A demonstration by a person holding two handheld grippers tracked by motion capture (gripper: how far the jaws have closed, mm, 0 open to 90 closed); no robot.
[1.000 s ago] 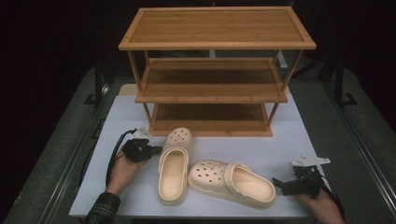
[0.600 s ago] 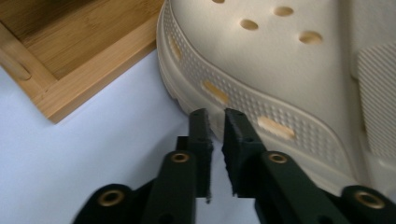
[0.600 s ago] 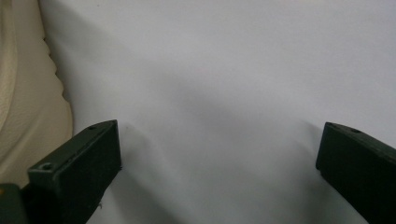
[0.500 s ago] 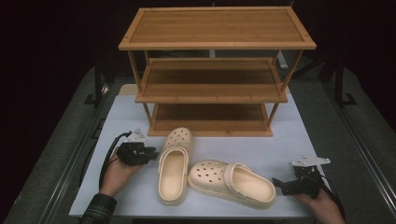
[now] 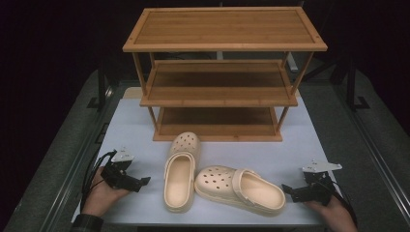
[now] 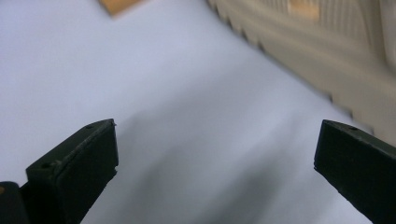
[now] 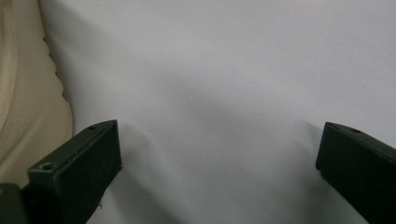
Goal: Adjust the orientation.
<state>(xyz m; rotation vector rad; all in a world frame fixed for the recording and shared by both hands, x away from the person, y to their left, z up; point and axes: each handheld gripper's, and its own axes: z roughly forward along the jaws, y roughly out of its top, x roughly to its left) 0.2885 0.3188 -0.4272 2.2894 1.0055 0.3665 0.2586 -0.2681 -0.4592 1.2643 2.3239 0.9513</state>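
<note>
Your left tool (image 5: 143,181) has pulled back from the upright clog (image 5: 180,170) since a second ago: it was close by that shoe's side and now sits apart from it, nearer the bench's (image 5: 135,130) front-left edge. Your right tool (image 5: 286,188) has stayed where it was, just beside the heel of the sideways clog (image 5: 239,187).

Both tools stand wide open and hold nothing. In the left gripper view the jaws frame bare white bench, with a ridged cream sole (image 6: 299,56) passing above the right jaw; it is blurred, probably the upright clog's. In the right gripper view a cream edge (image 7: 28,102) is cut off at the left.

Beyond the clogs, the upright one's toe nearly reaches the bottom shelf of the bamboo rack (image 5: 222,72).
</note>
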